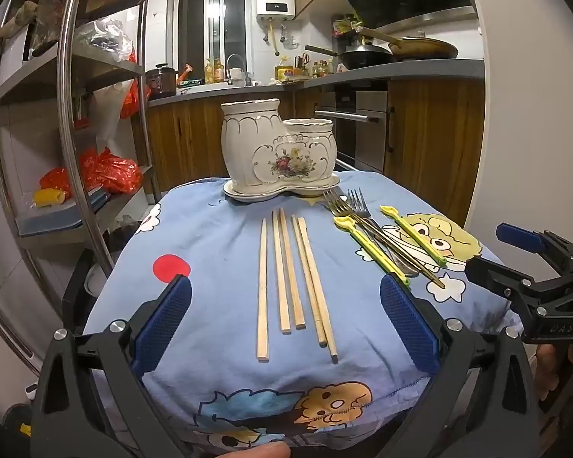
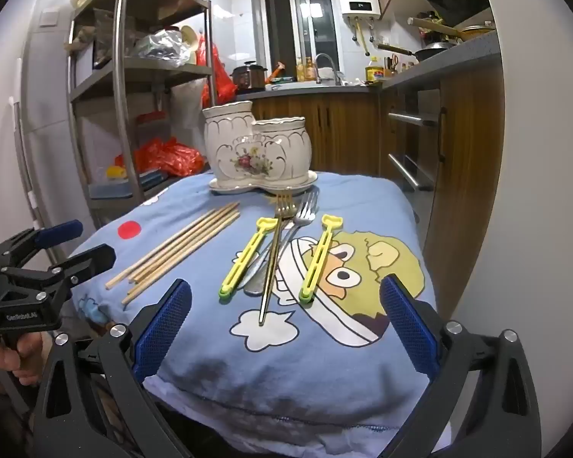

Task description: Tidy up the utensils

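Note:
Several wooden chopsticks (image 1: 294,274) (image 2: 179,248) lie side by side on a small table under a blue cartoon cloth (image 1: 210,252) (image 2: 324,343). To their right lie a gold fork (image 2: 277,252) (image 1: 370,229), a silver fork (image 2: 305,210) and two yellow-green plastic utensils (image 1: 370,250) (image 2: 319,257). A white ceramic double holder (image 1: 279,145) (image 2: 256,149) with a flower print stands on its dish at the table's far edge. My left gripper (image 1: 285,324) hangs open over the near ends of the chopsticks. My right gripper (image 2: 285,324) is open in front of the forks. Neither holds anything.
A metal shelf rack (image 1: 68,114) (image 2: 133,76) with red bags stands to the left of the table. Wooden kitchen cabinets with an oven (image 1: 359,126) and a counter with pans run behind and to the right. A person's hand (image 2: 15,347) holds the left gripper's handle.

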The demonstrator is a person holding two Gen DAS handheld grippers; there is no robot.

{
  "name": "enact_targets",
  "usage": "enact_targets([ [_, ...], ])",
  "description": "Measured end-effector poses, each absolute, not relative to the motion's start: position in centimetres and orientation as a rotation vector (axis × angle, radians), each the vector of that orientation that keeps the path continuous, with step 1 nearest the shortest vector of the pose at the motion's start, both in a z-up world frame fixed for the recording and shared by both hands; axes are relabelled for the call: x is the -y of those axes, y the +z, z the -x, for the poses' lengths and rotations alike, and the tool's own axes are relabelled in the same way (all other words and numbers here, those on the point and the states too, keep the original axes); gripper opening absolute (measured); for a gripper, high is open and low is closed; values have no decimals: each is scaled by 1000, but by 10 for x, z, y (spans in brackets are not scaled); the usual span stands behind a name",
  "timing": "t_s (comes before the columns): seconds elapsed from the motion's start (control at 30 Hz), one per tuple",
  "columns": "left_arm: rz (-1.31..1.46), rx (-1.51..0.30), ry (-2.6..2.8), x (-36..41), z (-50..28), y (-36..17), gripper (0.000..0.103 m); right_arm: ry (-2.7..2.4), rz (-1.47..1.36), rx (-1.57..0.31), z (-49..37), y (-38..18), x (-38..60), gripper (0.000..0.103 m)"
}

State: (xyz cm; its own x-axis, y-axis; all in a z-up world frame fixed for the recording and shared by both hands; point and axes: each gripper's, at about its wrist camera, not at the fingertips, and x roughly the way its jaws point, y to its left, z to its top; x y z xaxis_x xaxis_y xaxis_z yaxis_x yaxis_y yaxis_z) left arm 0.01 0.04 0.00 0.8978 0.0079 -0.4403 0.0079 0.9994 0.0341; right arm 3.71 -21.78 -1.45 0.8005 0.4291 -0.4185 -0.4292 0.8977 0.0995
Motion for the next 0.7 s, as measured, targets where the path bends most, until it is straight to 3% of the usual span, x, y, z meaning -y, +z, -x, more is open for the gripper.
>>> enact_targets([
  [0.7,-49,-450,-3,0,0,0,98,460,3,-446,-37,-14,217,98],
])
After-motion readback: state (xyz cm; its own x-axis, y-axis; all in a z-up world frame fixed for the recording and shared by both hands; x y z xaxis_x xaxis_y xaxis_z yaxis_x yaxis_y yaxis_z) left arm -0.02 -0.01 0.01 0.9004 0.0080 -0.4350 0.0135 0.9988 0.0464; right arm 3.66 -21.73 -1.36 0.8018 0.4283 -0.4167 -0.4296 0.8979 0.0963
